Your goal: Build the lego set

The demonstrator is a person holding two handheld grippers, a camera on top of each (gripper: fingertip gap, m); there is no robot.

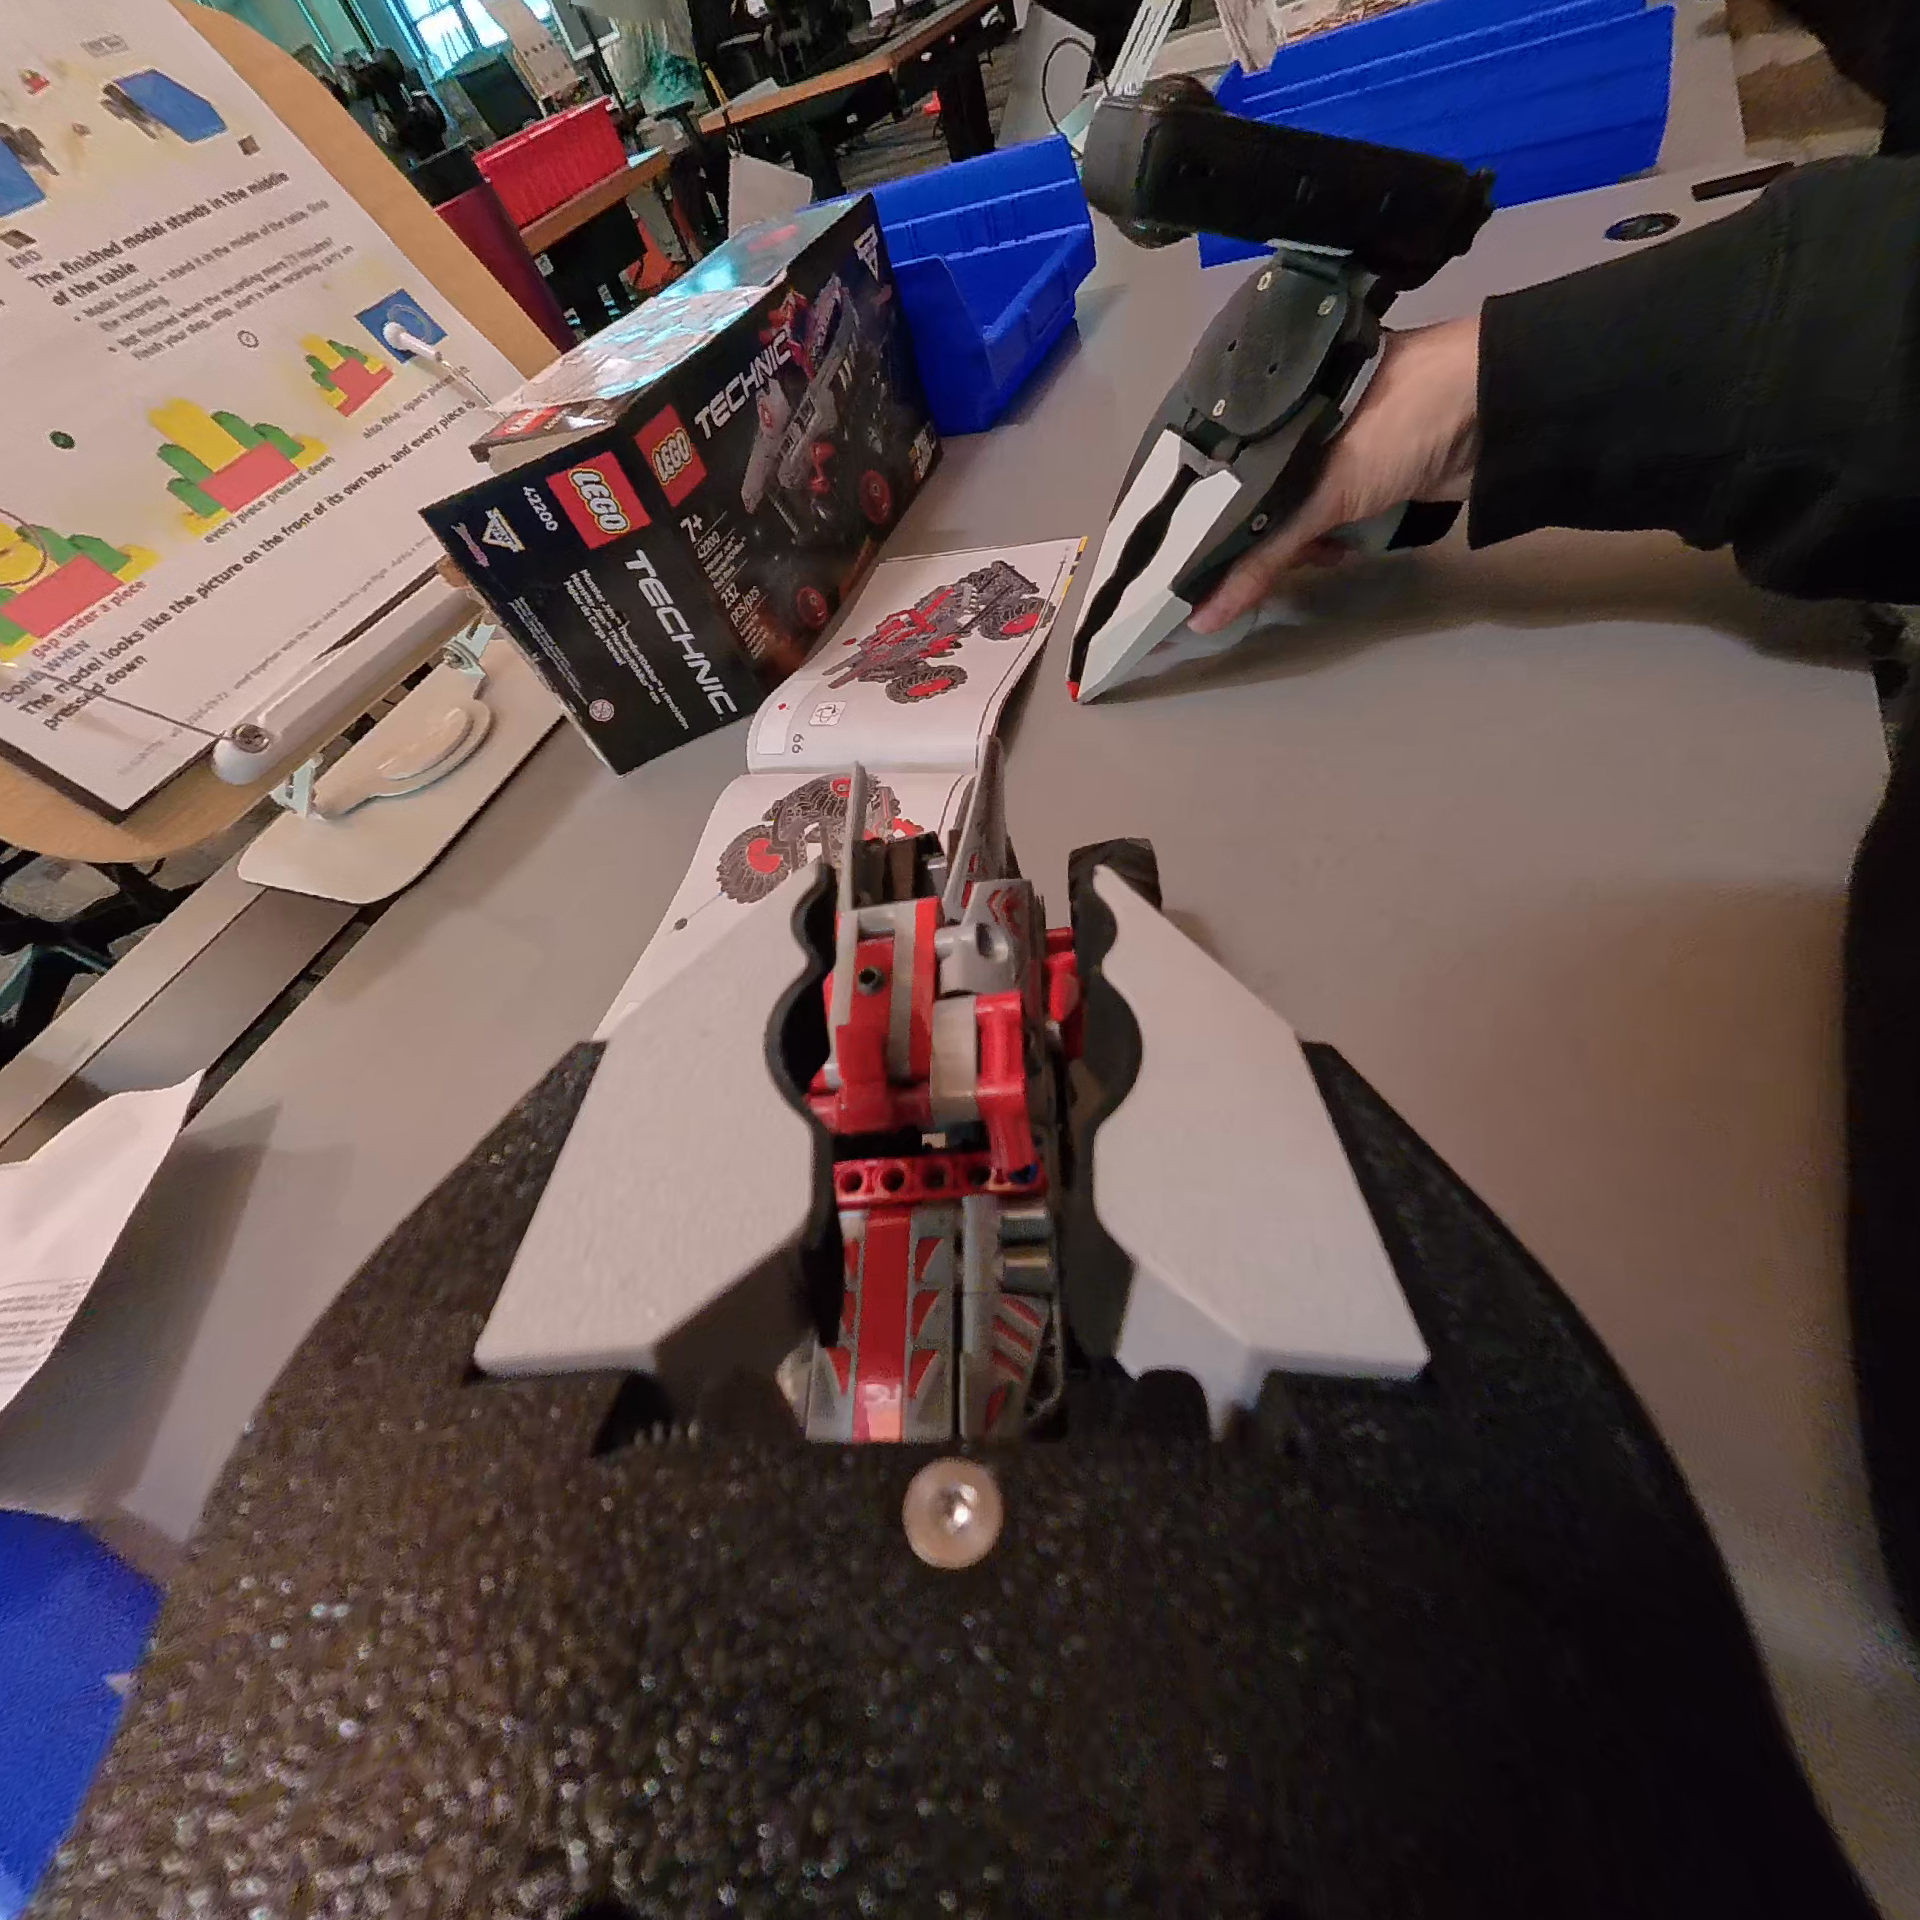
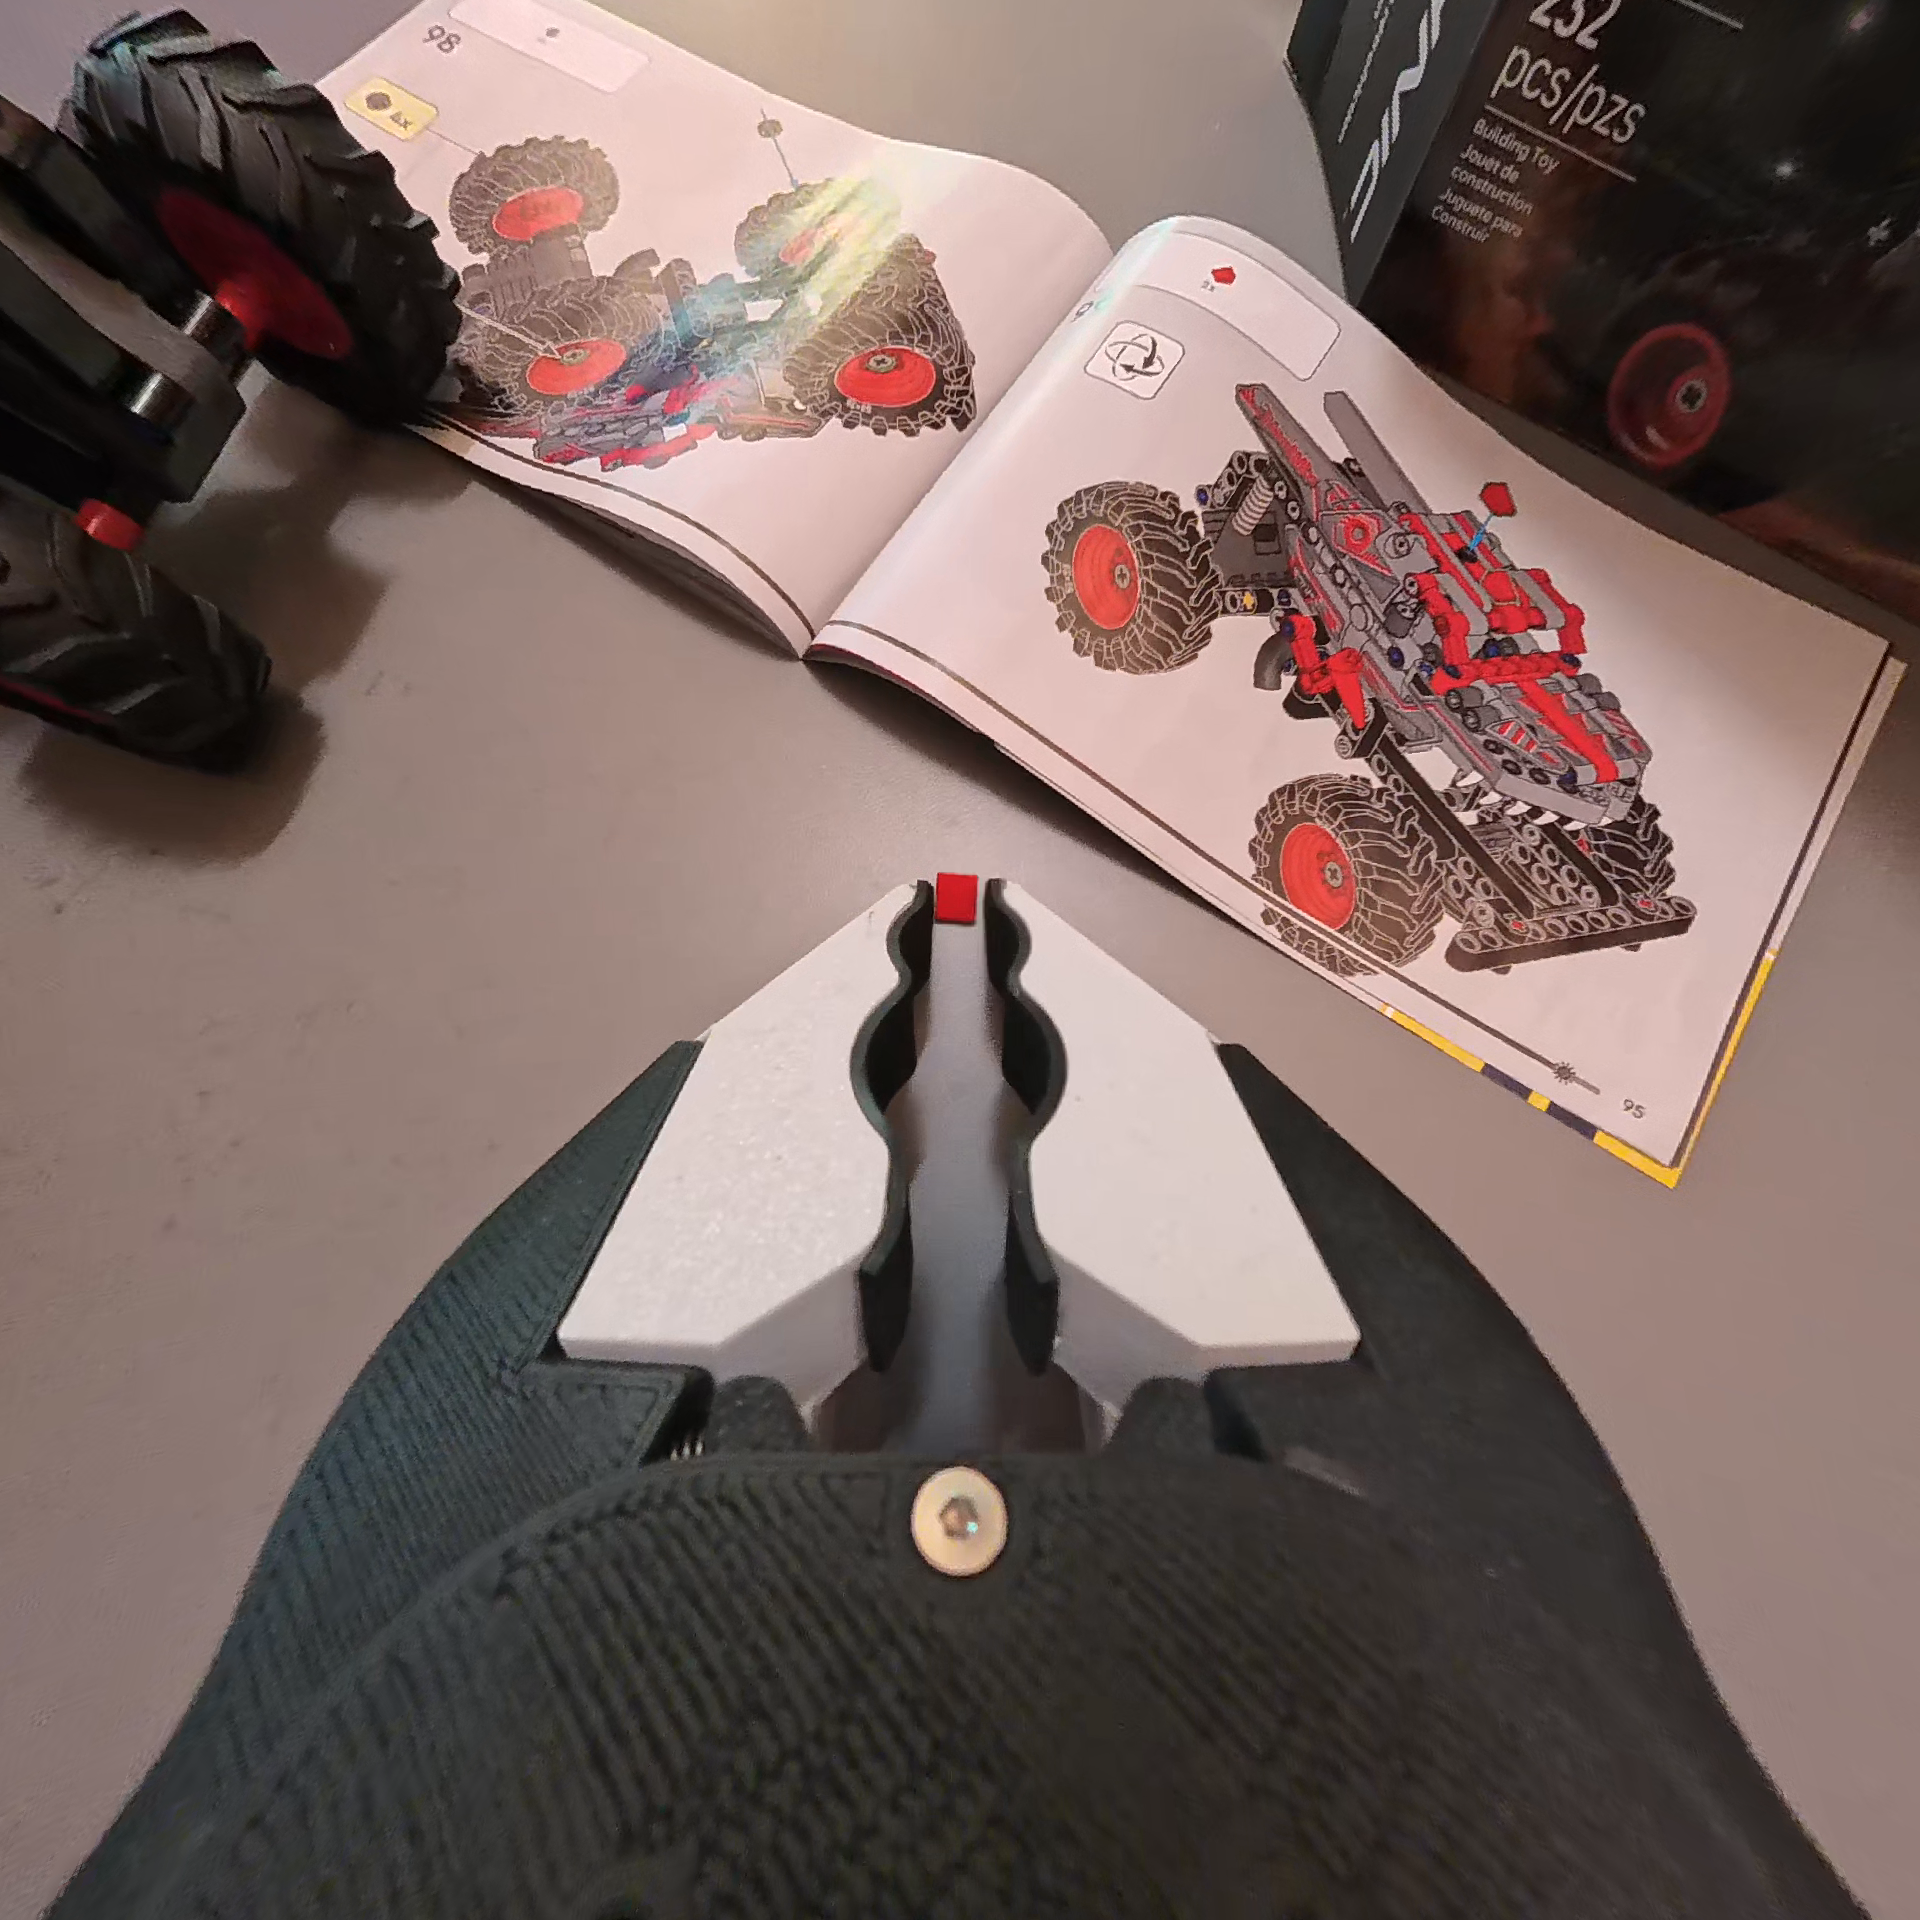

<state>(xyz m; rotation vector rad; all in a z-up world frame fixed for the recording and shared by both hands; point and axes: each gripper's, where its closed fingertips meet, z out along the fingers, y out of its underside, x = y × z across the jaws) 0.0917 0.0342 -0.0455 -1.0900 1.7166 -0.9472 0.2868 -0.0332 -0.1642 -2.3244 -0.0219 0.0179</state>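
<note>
My left gripper [image 1: 961, 883] is shut on the red and grey truck model [image 1: 935, 1081], gripping its body from both sides above the table. Its black wheels with red hubs [image 2: 249, 260] show at the left of the right wrist view. My right gripper [image 2: 956, 891] is shut on a small red piece [image 2: 956, 898] pinched at its fingertips, tips down on the grey table. It also shows in the left wrist view [image 1: 1081, 681], held by a hand in a black sleeve. The open instruction booklet [image 2: 1039, 540] lies just beyond it.
The black set box [image 1: 696, 499] stands behind the booklet [image 1: 914, 644]. Blue bins [image 1: 987, 281] sit at the back. An instruction board on a stand [image 1: 187, 395] is at the left. White paper [image 1: 62, 1247] lies at the left edge of the grey table [image 1: 1455, 883]. Across from one pair of fingers to the other is roughly 25 cm.
</note>
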